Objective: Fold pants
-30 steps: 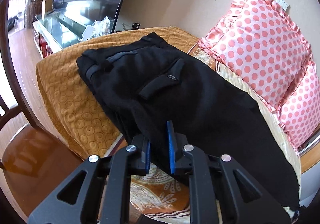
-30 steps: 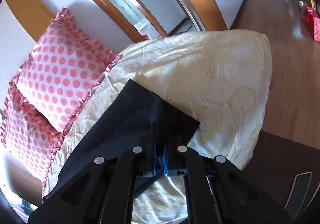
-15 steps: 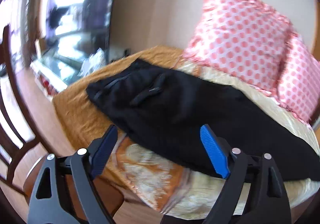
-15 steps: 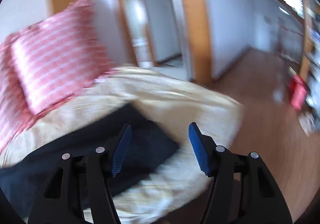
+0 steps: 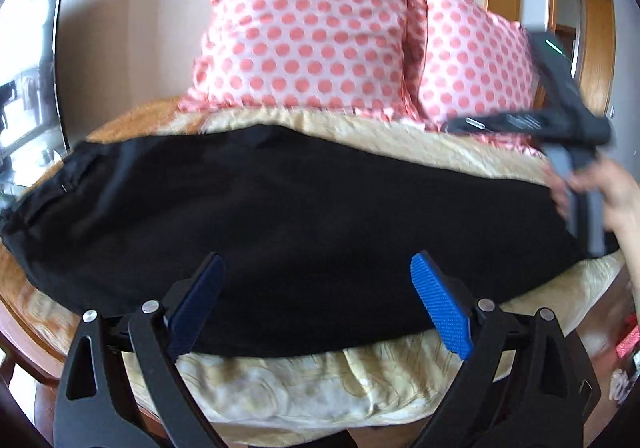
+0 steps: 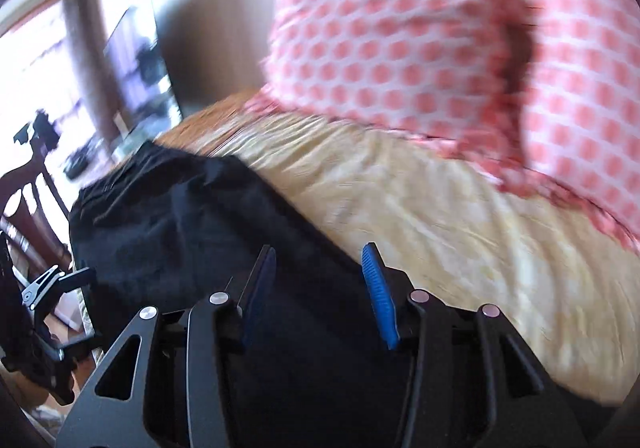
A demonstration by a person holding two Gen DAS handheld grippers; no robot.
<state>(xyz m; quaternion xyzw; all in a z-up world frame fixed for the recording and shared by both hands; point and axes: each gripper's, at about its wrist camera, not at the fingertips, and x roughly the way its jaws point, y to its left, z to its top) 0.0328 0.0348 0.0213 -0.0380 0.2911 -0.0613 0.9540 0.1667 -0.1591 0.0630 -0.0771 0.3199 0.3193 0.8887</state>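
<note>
Black pants (image 5: 288,215) lie lengthwise across a cream and orange bed cover (image 5: 304,388), waist at the left, leg ends at the right. My left gripper (image 5: 316,312) is wide open and empty, over the near edge of the pants at their middle. My right gripper (image 6: 318,292) is open and empty, low over the leg end of the pants (image 6: 192,232). In the left wrist view the right gripper's body (image 5: 568,127) and the hand holding it show at the far right, blurred.
Two pink polka-dot pillows (image 5: 320,31) lean on the wall behind the pants. A television (image 6: 140,63) stands beyond the bed's left end. A dark wooden chair (image 6: 28,183) is left of the bed. The left gripper's frame (image 6: 44,312) shows at the left.
Both grippers have opened and let go of the pants. Each has swung round: the left now faces the pillows across the pants, the right faces along the pants toward the waist.
</note>
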